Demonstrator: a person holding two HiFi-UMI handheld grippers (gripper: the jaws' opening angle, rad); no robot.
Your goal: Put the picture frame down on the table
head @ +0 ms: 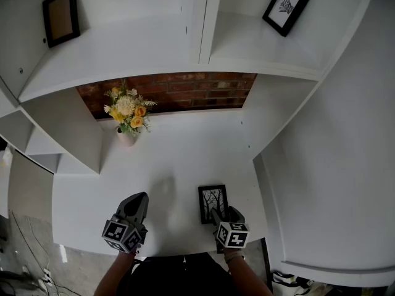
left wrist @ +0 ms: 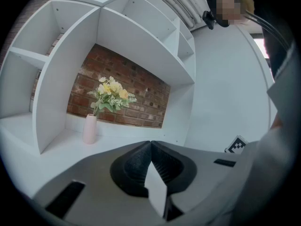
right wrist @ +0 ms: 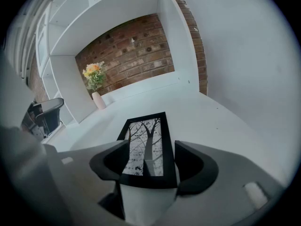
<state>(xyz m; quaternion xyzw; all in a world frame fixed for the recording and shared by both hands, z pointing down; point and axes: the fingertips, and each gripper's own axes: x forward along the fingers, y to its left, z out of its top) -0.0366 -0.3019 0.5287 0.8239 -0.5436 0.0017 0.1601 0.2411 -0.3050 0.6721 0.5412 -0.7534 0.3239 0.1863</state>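
Note:
A black picture frame (head: 213, 202) with a bare-tree print lies flat on the white table (head: 179, 159), near its front edge on the right. In the right gripper view the frame (right wrist: 146, 140) stretches away from me, its near end between the jaws. My right gripper (head: 222, 214) (right wrist: 149, 150) is open, its jaws standing wide on either side of that near end, and a gap shows on the right side. My left gripper (head: 137, 201) (left wrist: 150, 145) hovers over the table's front left, shut with nothing in it.
A pink vase of yellow flowers (head: 126, 122) (left wrist: 89, 128) (right wrist: 98, 99) stands at the back left, before a brick wall (head: 185, 91). White shelves flank and overhang the table. Two more frames stand on the upper shelf, one brown (head: 60, 16) and one white (head: 286, 6).

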